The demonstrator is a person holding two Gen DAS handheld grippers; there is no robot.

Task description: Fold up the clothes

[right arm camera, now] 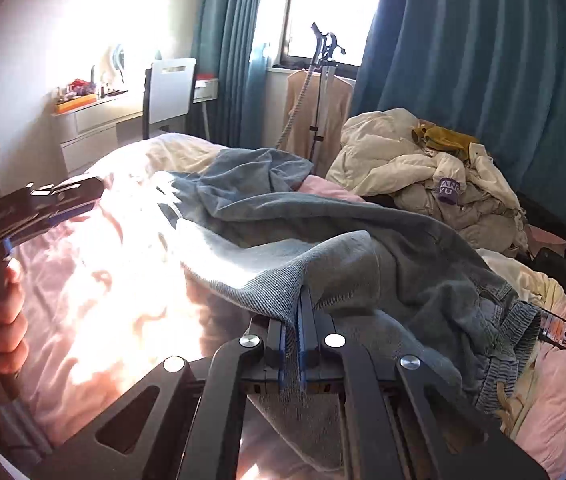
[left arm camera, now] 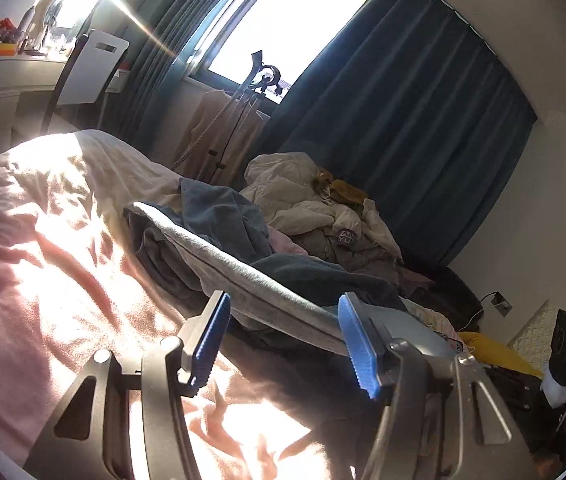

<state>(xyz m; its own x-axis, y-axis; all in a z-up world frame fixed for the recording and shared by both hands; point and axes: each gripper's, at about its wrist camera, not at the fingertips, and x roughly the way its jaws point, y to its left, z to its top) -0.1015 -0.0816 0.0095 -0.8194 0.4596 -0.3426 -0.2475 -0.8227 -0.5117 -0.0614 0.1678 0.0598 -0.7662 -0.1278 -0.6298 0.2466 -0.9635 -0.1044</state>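
Note:
A pair of blue jeans (right arm camera: 363, 232) lies bunched on the pink bedsheet (right arm camera: 95, 280). My right gripper (right arm camera: 294, 320) is shut on a fold of the denim and lifts it off the bed. The elastic waistband (right arm camera: 515, 332) hangs at the right. In the left wrist view the jeans (left arm camera: 243, 264) stretch across in front of my left gripper (left arm camera: 283, 320), which is open with its blue pads (left arm camera: 213, 332) apart and nothing between them. My left gripper also shows in the right wrist view (right arm camera: 43, 204), held in a hand at the left.
A heap of cream and grey clothes (right arm camera: 423, 168) lies at the back right of the bed. A garment steamer stand (right arm camera: 323, 92) and blue curtains (right arm camera: 483, 60) stand behind it. A desk with a white chair (right arm camera: 171, 88) is at the far left. A yellow item (left arm camera: 491, 348) lies near the right edge.

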